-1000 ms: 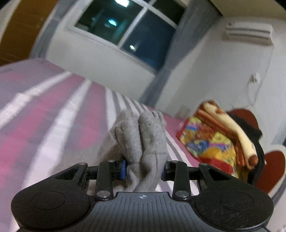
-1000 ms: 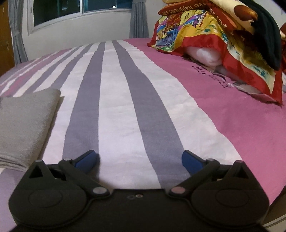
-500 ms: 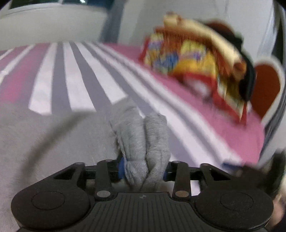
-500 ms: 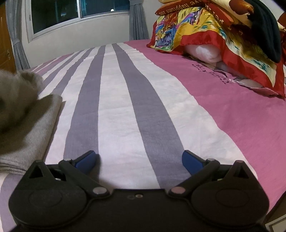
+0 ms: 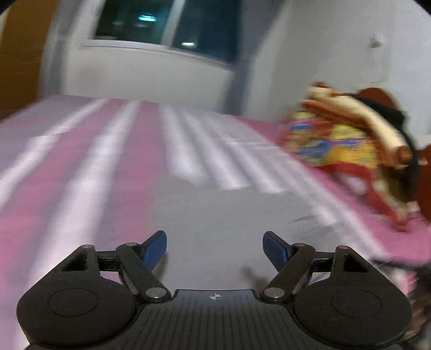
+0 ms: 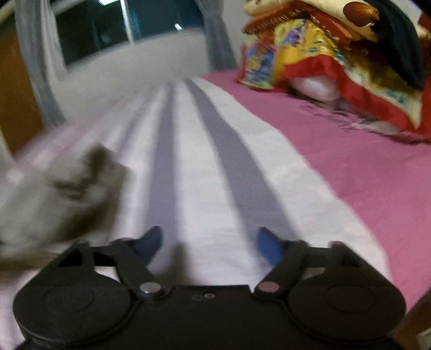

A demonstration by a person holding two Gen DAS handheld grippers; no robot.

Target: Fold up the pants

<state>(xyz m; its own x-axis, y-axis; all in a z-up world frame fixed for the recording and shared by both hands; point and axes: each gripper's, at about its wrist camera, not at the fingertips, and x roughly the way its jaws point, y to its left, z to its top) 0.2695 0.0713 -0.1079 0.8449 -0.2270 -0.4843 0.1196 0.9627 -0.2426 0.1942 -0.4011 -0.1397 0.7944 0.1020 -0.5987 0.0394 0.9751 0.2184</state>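
Observation:
The grey pants (image 5: 229, 220) lie folded flat on the striped bed, straight ahead in the blurred left wrist view. My left gripper (image 5: 214, 249) hovers over their near edge; its jaws are opening and nothing is between them. In the right wrist view the pants (image 6: 54, 199) show as a blurred grey heap at the left edge. My right gripper (image 6: 208, 243) is above the white and grey stripes to the right of the pants, its jaws closing with nothing between them.
The bed sheet (image 6: 363, 175) has pink, white and grey stripes. A pile of colourful blankets and pillows (image 6: 336, 59) sits at the head of the bed, also seen as a pile (image 5: 350, 142) on the right. A window (image 5: 167, 24) and curtains stand beyond the bed.
My left gripper let go of the bunched grey cloth, which now lies flat on the pants. The right gripper's fingers have drawn closer together, and its view has lifted slightly.

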